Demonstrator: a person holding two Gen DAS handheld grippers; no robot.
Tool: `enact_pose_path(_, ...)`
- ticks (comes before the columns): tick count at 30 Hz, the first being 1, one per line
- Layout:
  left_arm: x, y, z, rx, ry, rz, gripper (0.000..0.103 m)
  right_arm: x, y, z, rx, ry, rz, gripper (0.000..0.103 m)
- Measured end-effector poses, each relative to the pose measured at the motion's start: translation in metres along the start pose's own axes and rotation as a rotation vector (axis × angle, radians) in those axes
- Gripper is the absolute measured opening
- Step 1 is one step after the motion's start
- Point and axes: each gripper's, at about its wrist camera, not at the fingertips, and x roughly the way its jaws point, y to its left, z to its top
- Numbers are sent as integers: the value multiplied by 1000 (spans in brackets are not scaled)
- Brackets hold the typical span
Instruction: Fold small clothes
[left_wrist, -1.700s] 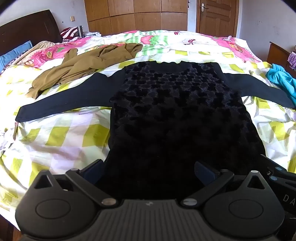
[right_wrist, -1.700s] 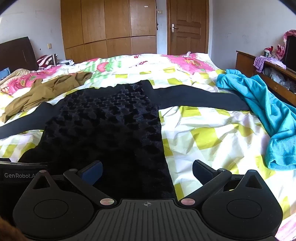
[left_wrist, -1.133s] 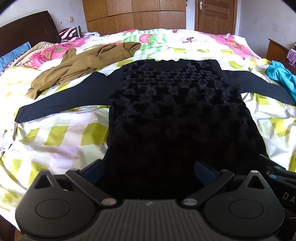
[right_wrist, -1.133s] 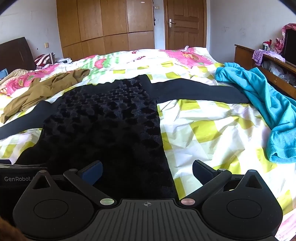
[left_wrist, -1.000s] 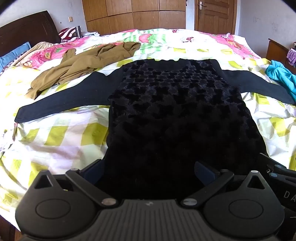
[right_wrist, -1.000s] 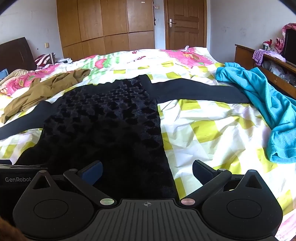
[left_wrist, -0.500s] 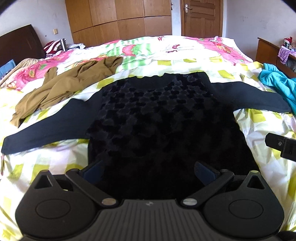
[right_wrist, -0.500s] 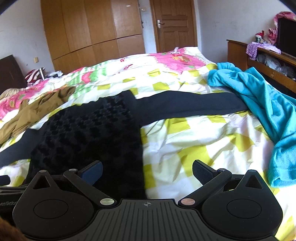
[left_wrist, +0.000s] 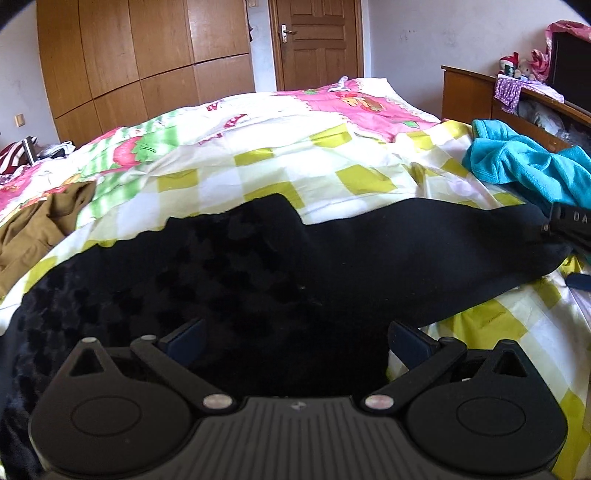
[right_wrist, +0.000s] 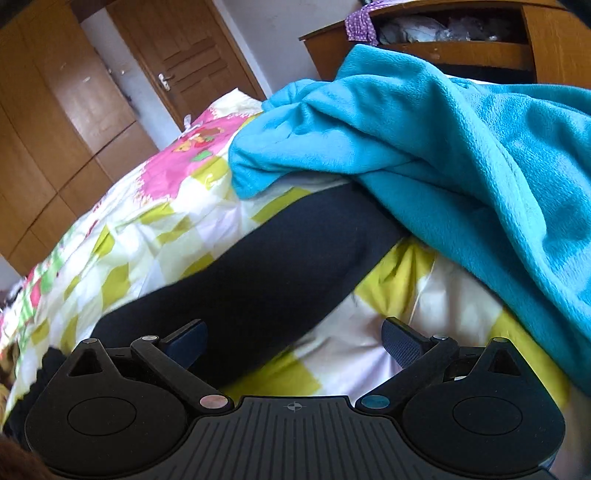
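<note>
A black long-sleeved top (left_wrist: 229, 280) lies flat on the bed, textured body to the left, its plain right sleeve (left_wrist: 424, 240) stretched out to the right. My left gripper (left_wrist: 295, 339) is open, low over the body near the right armpit. My right gripper (right_wrist: 293, 339) is open, low over the same sleeve (right_wrist: 280, 273) near its cuff; its housing shows at the right edge of the left wrist view (left_wrist: 572, 221). The cuff end runs under a turquoise fleece (right_wrist: 461, 147).
The bed has a yellow-checked and pink sheet (left_wrist: 332, 155). The turquoise fleece (left_wrist: 528, 166) is heaped at the right side of the bed. A brown garment (left_wrist: 33, 229) lies at the left. A wooden dresser (left_wrist: 476, 92), wardrobe (left_wrist: 147, 66) and door (left_wrist: 317, 40) stand behind.
Both grippers have moved from the hem forward and to the right. The left now sits over the right armpit area, the right over the right sleeve near the fleece. Both stay open.
</note>
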Motion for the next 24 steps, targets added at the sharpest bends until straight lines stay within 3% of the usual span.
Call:
enact_pose_path(3,10,-9,-4,19,18,0,103,13,-12,15,130,-16,38,89)
enact_pose_path(4,10,-9,-7,23,22,5,103,16,-16,18,157,-17,40,73)
enact_pose_path(5,10,-9,-9,24,27,7,103,20,-18,22,170,-14,28,45)
enact_pose_path(7,9,-8,-9,24,33,5,103,23,-23,27,190,5,10,18)
enact_pose_path(8,7,-6,-9,25,33,7,103,21,-23,31,205,10,36,12)
enact_pose_path(13,-8,14,-9,1,3,0,103,-29,20,37,24,-123,151,9)
enact_pose_path(16,-23,38,-14,-29,-3,-10,103,-55,86,23,-238,-196,222,9)
enact_pose_path(20,-54,81,-33,-44,-36,30,103,-78,197,-29,-585,-224,421,9)
enact_pose_path(24,-79,132,-63,-72,-43,117,103,-80,280,-121,-936,-136,588,9)
